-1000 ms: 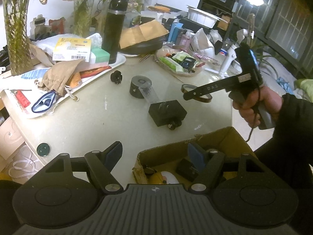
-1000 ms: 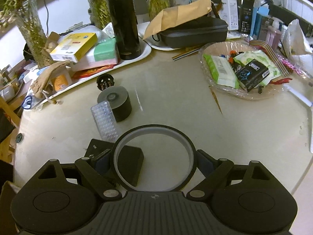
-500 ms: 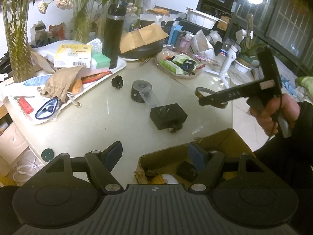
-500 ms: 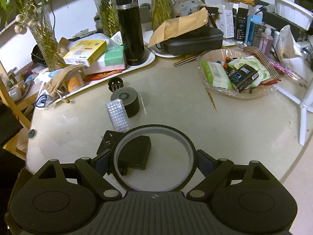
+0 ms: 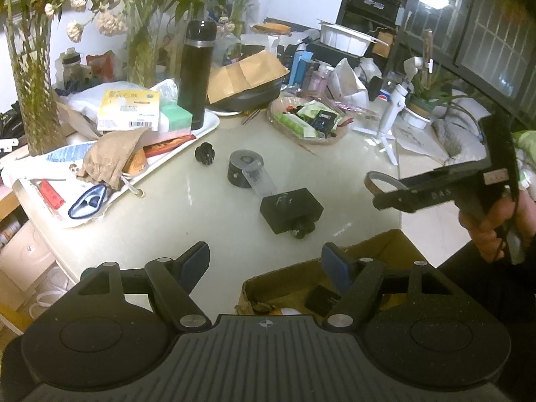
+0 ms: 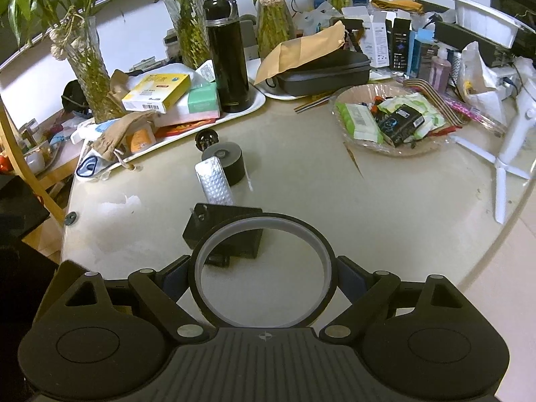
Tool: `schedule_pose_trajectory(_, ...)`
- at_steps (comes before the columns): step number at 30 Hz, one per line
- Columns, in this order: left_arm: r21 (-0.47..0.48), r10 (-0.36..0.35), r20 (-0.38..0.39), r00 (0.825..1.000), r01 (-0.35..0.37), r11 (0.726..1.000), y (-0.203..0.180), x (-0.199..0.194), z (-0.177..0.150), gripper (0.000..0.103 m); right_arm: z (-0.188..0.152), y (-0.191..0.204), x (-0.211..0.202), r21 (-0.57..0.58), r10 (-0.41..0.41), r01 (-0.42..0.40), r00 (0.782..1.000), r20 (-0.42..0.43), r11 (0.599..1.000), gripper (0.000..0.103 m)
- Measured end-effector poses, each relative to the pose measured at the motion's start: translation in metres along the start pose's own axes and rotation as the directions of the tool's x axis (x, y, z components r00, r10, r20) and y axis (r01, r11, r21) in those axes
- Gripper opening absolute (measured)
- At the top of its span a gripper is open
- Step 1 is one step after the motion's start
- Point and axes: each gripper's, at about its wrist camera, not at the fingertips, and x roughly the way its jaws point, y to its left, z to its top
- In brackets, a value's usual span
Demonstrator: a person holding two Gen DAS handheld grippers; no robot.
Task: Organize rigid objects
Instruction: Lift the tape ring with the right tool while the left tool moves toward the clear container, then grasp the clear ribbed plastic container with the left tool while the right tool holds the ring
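the right tongs (image 6: 263, 276) are clamped on a black ring (image 6: 231, 231) with a pale inner face, one pad pressed against each side of it, and hold it in the air above the near part of the round, pale surface (image 6: 385, 207). in the left wrist view the same ring (image 5: 382, 181) shows edge-on at the tip of the right tongs (image 5: 395, 197), with a hand (image 5: 492, 227) wrapped round the grip at the right edge of the picture.

the left tongs (image 5: 266, 264) stand apart with nothing between the pads. they hang over the near edge of the surface, just above an open cardboard box (image 5: 375, 251) that holds a few small dark and pale items.

out on the surface lies a black block (image 5: 291, 209) with a small knob at its near side. beyond it a clear ribbed plastic case (image 5: 259, 179) leans against a short black cylinder (image 5: 243, 167), and a small black ribbed part (image 5: 204, 154) sits a little further back, apart from them. seen through the ring in the right wrist view, the black block (image 6: 214, 224) lies partly behind it.

a white tray (image 5: 204, 127) at the left carries a tall black flask (image 5: 196, 73), a yellow box (image 5: 127, 109) and a brown cloth pouch (image 5: 110, 157). a shallow bowl (image 6: 418, 149) of packets sits at the far right of the surface.
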Motion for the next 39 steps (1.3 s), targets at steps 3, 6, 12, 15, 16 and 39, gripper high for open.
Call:
schedule_pose_trajectory(3, 0.012, 0.008, 0.006, 1.0, -0.008, 1.0, -0.002, 0.0, 0.002, 0.073, -0.006, 0.0, -0.008, 0.004, 0.001, -0.001, 1.0, 0.0, 1.0, 0.09)
schedule_pose_trajectory(6, 0.023, 0.011, 0.011, 1.0, -0.011, 1.0, -0.003, 0.001, 0.005, 0.073, -0.012, 0.0, -0.015, 0.006, 0.002, -0.002, 1.0, 0.003, 1.0, 0.091)
schedule_pose_trajectory(12, 0.031, 0.019, 0.024, 1.0, -0.019, 0.999, -0.001, 0.009, 0.013, 0.073, -0.021, 0.001, -0.027, -0.005, -0.004, 0.004, 1.0, 0.024, 1.0, 0.091)
schedule_pose_trajectory(15, 0.034, 0.021, 0.03, 0.999, -0.022, 0.999, 0.0, 0.014, 0.019, 0.073, -0.023, 0.001, -0.028, -0.006, -0.004, 0.004, 1.0, 0.031, 1.0, 0.091)
schedule_pose_trajectory(16, 0.036, 0.021, 0.032, 0.999, -0.022, 0.999, -0.001, 0.016, 0.02, 0.073, -0.024, 0.001, -0.028, -0.008, -0.005, 0.005, 0.999, 0.032, 1.0, 0.091)
schedule_pose_trajectory(39, 0.047, -0.014, 0.017, 1.0, 0.013, 0.999, 0.001, 0.078, 0.053, 0.073, -0.024, -0.006, -0.029, 0.025, 0.021, -0.023, 0.998, 0.052, 0.999, 0.091)
